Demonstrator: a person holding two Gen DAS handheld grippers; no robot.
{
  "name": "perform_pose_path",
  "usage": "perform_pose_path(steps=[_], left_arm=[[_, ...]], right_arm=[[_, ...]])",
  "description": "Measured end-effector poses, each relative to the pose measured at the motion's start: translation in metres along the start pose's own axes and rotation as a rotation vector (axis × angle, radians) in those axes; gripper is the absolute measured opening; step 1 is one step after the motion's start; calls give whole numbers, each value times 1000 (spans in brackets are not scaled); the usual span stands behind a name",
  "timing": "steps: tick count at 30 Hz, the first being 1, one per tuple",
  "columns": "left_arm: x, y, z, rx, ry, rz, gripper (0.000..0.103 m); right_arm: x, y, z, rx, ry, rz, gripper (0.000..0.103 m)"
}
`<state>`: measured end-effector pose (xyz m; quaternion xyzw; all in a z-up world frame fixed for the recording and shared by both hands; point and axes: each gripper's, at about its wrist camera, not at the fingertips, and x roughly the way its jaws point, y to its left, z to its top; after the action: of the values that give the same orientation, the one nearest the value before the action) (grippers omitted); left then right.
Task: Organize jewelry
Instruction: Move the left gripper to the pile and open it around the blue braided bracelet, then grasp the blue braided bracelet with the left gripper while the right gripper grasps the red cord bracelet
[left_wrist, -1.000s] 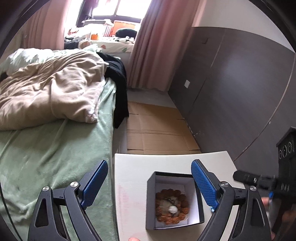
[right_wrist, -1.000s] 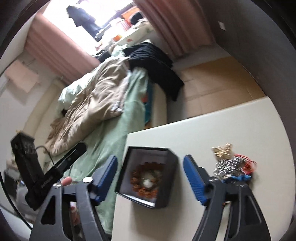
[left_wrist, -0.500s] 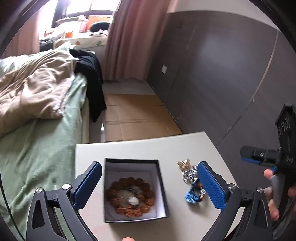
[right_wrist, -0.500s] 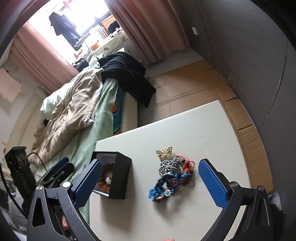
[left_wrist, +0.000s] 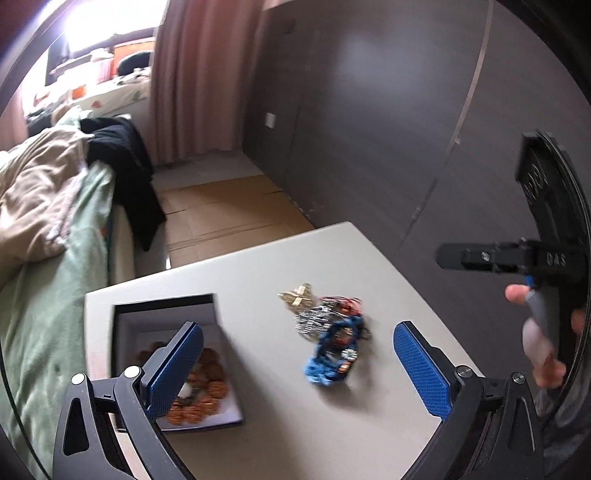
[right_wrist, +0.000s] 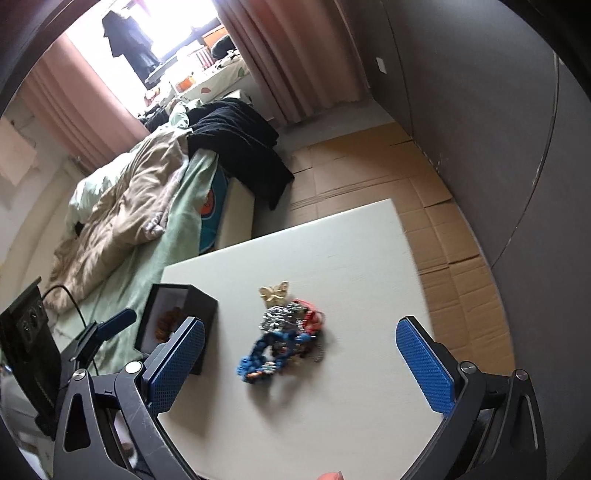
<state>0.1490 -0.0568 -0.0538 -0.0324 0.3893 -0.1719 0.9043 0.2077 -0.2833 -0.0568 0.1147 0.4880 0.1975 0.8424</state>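
Note:
A black open box (left_wrist: 166, 314) (right_wrist: 181, 306) with a brown bead bracelet (left_wrist: 207, 391) inside sits at the left of the white table (left_wrist: 258, 280) (right_wrist: 351, 251). To its right lies a tangled jewelry pile (left_wrist: 328, 332) (right_wrist: 288, 332): a gold butterfly piece (right_wrist: 274, 291), a silver chain, a red cord, a blue beaded bracelet (left_wrist: 330, 356). My left gripper (left_wrist: 295, 365) hangs wide open above the table between box and pile, touching nothing. My right gripper (right_wrist: 299, 365) is also wide open over the pile, empty.
A bed (right_wrist: 140, 206) with a beige quilt, green sheet and black clothes runs along the table's left. Cardboard (right_wrist: 369, 166) covers the floor beyond the table. A dark panel wall (left_wrist: 369, 129) stands on the right. A hand on the other gripper's handle (left_wrist: 535, 332) shows at right.
Both views swung right, from the box toward the jewelry pile, which now sits between the fingers. Both grippers' jaws stand wider than a second ago. The bead bracelet stays in the box.

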Motion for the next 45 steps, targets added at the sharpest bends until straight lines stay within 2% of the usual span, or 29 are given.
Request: perform_pose_path(steps=[2, 7, 13, 18, 26, 28, 30, 32, 33, 35, 36, 37, 39, 41, 45], left_arm=[[6, -9, -3, 23, 11, -10, 99], [24, -25, -9, 40, 65, -54, 74], [41, -35, -15, 52, 106, -71, 62], [54, -39, -19, 50, 140, -51, 54], [78, -51, -29, 118, 194, 24, 53], [87, -51, -34, 131, 226, 43, 40], [95, -50, -38, 137, 250, 56, 36], [95, -50, -38, 149, 237, 86, 25], [95, -48, -37, 140, 234, 91, 13], [91, -39, -33, 88, 219, 69, 13], [87, -34, -30, 57, 202, 58, 13], [84, -31, -28, 44, 191, 57, 13], [76, -25, -20, 17, 158, 42, 13], [67, -19, -14, -5, 131, 29, 13], [56, -10, -8, -46, 95, 8, 13]], right_arm=[[0, -6, -3, -18, 21, 14, 103], [-7, -18, -8, -68, 35, 12, 103], [-11, -35, -14, -78, 43, 17, 103], [-10, -53, -16, -63, 49, -12, 103], [-11, -62, -15, -45, 46, -51, 103], [-11, -62, -14, -43, 43, -54, 103], [-11, -61, -14, -44, 42, -56, 103], [-10, -60, -14, -45, 44, -48, 103], [-8, -59, -14, -47, 50, -44, 103], [-2, -56, -15, -46, 61, -34, 103], [2, -55, -16, -44, 72, -23, 96], [5, -53, -17, -43, 83, -15, 85], [16, -48, -17, -38, 114, 10, 72], [25, -43, -17, -29, 132, 16, 67], [46, -28, -17, -26, 163, 47, 47]])
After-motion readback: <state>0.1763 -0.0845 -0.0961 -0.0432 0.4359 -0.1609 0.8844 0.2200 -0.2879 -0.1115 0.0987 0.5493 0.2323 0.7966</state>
